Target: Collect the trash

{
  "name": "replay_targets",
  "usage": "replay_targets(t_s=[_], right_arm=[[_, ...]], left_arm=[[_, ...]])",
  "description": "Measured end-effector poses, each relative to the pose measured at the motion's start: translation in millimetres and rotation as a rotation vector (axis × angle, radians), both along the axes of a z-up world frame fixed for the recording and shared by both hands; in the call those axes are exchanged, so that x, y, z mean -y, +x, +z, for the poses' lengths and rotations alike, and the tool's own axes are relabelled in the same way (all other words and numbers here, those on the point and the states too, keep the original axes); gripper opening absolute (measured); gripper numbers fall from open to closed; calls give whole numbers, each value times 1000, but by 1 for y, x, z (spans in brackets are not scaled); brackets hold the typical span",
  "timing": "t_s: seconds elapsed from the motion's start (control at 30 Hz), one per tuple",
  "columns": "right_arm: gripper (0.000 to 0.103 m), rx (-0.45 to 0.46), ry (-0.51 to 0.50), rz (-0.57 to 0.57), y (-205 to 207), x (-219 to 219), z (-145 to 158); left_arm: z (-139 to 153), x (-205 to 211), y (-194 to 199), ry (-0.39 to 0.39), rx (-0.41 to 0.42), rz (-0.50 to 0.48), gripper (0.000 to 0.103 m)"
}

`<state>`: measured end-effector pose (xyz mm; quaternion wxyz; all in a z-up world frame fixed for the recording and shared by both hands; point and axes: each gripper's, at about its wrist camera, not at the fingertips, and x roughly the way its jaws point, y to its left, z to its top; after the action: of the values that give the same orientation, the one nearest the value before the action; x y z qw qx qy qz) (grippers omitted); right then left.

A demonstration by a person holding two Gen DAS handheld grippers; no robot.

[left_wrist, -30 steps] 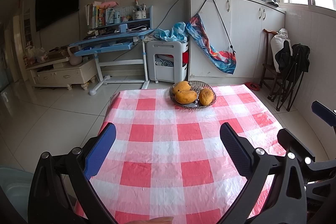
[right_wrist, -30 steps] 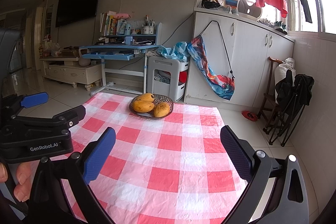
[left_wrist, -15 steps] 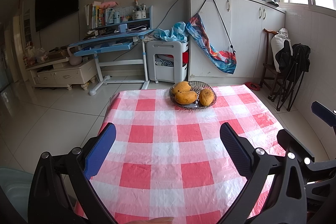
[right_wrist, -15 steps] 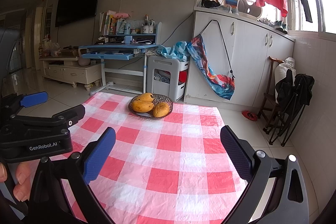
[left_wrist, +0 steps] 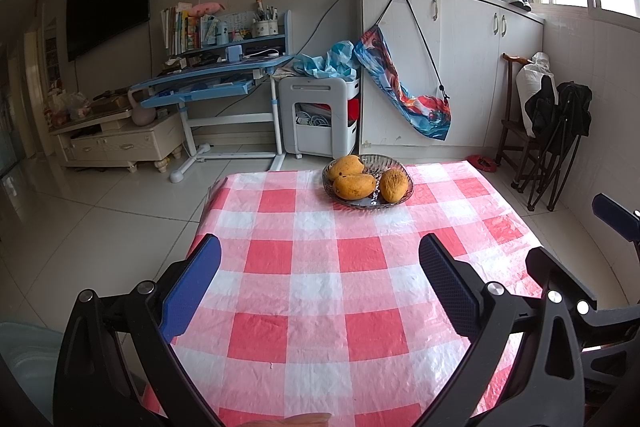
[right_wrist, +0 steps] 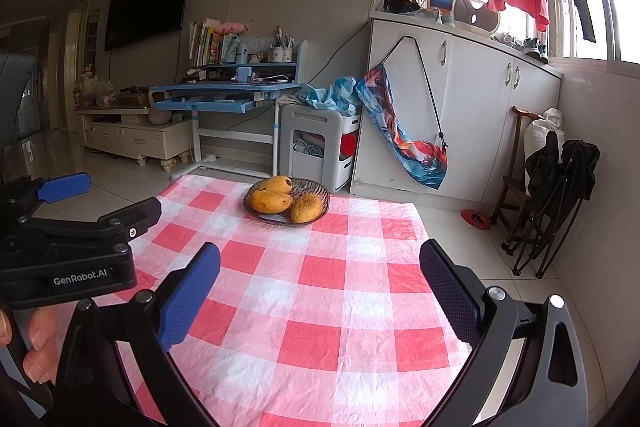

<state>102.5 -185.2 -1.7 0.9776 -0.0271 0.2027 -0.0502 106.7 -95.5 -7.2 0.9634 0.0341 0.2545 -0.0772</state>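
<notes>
Checked table (left_wrist: 320, 291): mango bowl (left_wrist: 368, 183) only.

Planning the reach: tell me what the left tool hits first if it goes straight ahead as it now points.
Probably the red-and-white checked tablecloth: the open left tool tilts down toward bare cloth. The glass bowl of three yellow mangoes sits farther on and slightly right, so likely second. Depth is uncertain.
</notes>
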Motion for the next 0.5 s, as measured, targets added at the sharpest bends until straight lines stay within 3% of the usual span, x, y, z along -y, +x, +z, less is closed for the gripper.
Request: replay_targets(t_s=[0.23, 0.5], right_arm=[[95, -3, 0, 0, 1, 1, 0], [95, -55, 25, -32, 7, 17, -16]], left_arm=[[1, 4, 0, 17, 18, -5, 96], [-4, -19, 19, -49, -63, 13, 96]])
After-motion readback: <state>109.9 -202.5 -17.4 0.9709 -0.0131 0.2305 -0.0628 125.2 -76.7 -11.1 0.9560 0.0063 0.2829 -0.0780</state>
